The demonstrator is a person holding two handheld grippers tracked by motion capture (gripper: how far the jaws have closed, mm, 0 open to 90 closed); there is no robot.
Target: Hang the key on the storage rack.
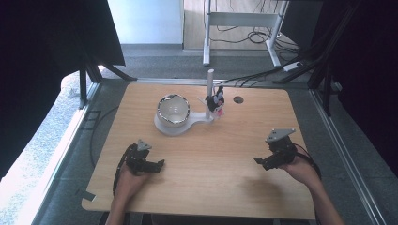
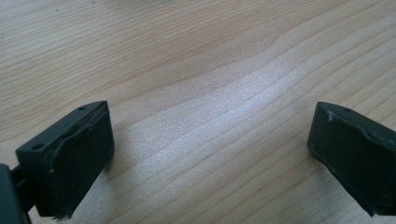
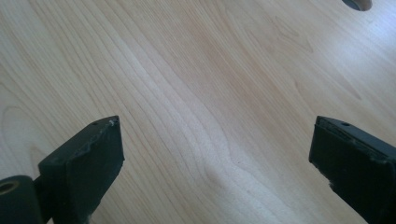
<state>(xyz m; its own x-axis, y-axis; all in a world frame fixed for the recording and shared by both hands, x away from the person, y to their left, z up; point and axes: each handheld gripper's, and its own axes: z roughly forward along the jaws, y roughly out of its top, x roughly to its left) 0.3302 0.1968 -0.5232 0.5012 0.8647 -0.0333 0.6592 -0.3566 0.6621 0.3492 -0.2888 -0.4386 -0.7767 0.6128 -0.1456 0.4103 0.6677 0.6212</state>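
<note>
A shiny metal bowl (image 1: 173, 110) sits on a white stand base (image 1: 174, 126) at the table's far middle. A white post (image 1: 210, 93) rises from the base's right arm, and a small black and pink toy figure (image 1: 216, 102) hangs beside it. My left gripper (image 1: 156, 166) rests low over the front left of the wooden table (image 1: 220, 183), pointing right. In the left gripper view its jaws stand wide apart over bare wood (image 2: 210, 135). My right gripper (image 1: 263, 162) sits at the front right, pointing left, open over bare wood (image 3: 215, 140).
A round cable hole (image 1: 238, 99) lies in the tabletop right of the toy, and it shows at the top corner (image 3: 357, 3) of the right gripper view. Black frame bars (image 1: 89, 70) flank the table. A white desk frame and cables (image 1: 244, 28) stand beyond the far edge.
</note>
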